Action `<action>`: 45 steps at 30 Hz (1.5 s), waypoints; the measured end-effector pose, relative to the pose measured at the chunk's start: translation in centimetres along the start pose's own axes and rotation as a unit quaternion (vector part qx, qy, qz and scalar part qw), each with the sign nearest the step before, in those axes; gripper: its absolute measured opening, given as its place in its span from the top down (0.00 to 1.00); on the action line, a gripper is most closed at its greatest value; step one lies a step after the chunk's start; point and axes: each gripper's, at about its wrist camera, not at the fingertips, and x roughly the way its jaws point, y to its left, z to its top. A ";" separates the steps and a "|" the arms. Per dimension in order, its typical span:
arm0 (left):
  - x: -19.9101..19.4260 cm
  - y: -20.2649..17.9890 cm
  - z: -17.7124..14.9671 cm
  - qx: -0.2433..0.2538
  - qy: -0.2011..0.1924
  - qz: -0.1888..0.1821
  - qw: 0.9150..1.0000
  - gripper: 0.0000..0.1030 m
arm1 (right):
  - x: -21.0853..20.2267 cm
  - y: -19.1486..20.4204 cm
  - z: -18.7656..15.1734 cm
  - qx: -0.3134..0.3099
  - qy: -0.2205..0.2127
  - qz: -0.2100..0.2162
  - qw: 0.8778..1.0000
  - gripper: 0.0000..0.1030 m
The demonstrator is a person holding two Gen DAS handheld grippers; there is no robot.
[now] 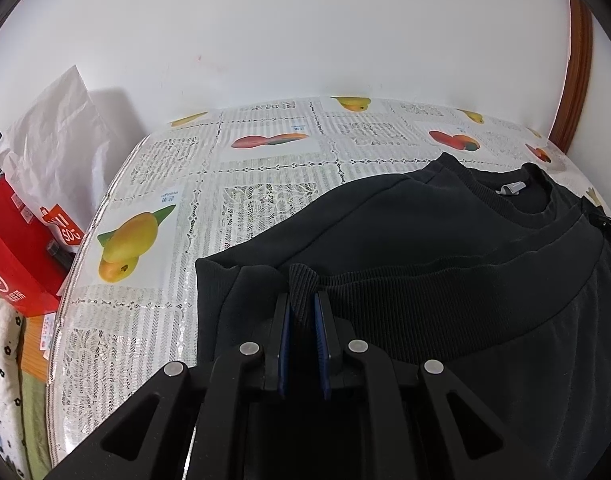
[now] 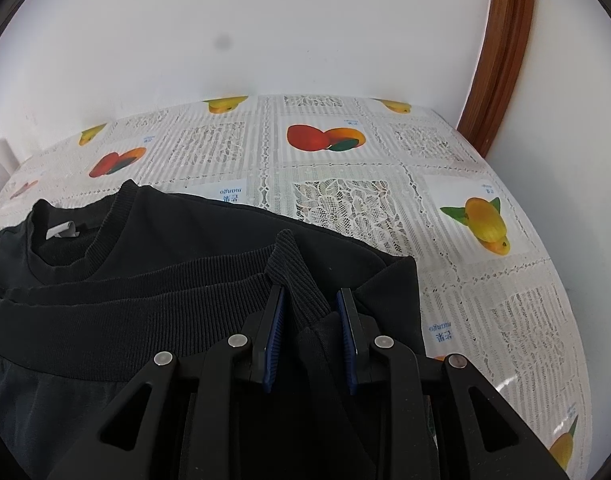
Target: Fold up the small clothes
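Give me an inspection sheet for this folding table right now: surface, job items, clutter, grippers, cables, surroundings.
Surface: tablecloth, lace with mango prints, flat.
Job's things: black sweatshirt on the cloth, ribbed hem lifted toward the collar.
Clutter: nothing seen on the table.
Grippers: left gripper shut on the hem; right gripper shut on a thicker bunch of hem.
Cables: nothing seen.
Surroundings: white wall; wooden frame; red box and white bag beside the table.
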 end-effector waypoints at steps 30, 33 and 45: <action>-10.8 2.9 -7.7 -0.049 0.000 -0.064 0.997 0.44 | -12.7 13.5 -7.1 -0.089 -0.041 0.067 0.993 0.43; -12.3 3.8 -10.3 -0.057 0.008 -0.088 0.994 0.44 | -12.2 16.4 -9.0 -0.104 -0.028 0.078 0.991 0.43; -15.6 7.2 -18.2 -0.121 0.025 -0.146 0.981 0.44 | -10.9 19.3 -11.5 -0.092 -0.004 0.060 0.994 0.43</action>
